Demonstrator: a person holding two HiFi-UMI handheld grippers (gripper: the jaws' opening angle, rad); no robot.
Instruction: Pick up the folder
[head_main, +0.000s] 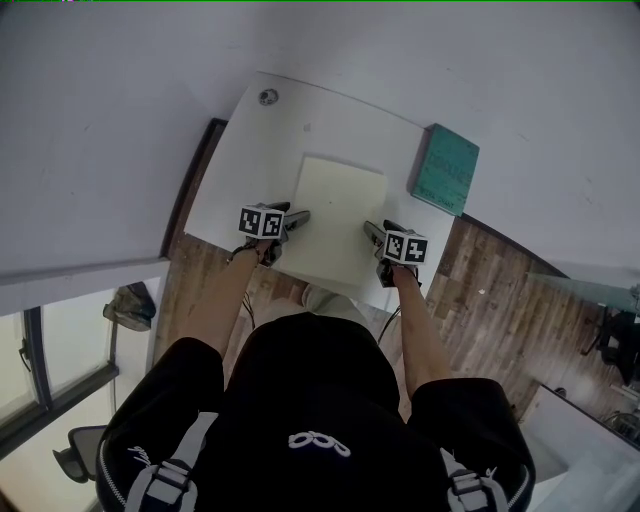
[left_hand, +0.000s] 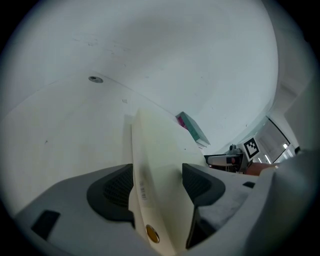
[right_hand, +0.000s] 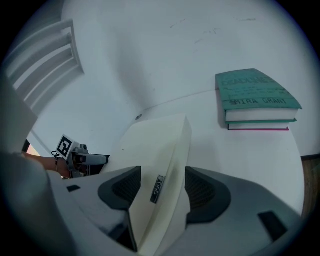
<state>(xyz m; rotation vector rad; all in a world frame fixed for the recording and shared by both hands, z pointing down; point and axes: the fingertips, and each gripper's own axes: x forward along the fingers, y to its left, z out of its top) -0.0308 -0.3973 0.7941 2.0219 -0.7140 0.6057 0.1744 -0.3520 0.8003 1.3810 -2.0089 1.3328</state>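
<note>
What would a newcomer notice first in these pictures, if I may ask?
A cream folder lies in the middle of the white table, with the left tool and right tool at its two side edges, each open with an edge between its jaws. A teal book lies at the table's far right corner.

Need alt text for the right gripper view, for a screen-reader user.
The right gripper, jaws open, straddles the near edge of a cream folder on a white table. A teal book lies beyond on the right, and the left gripper shows at the folder's far side on the left.
</note>
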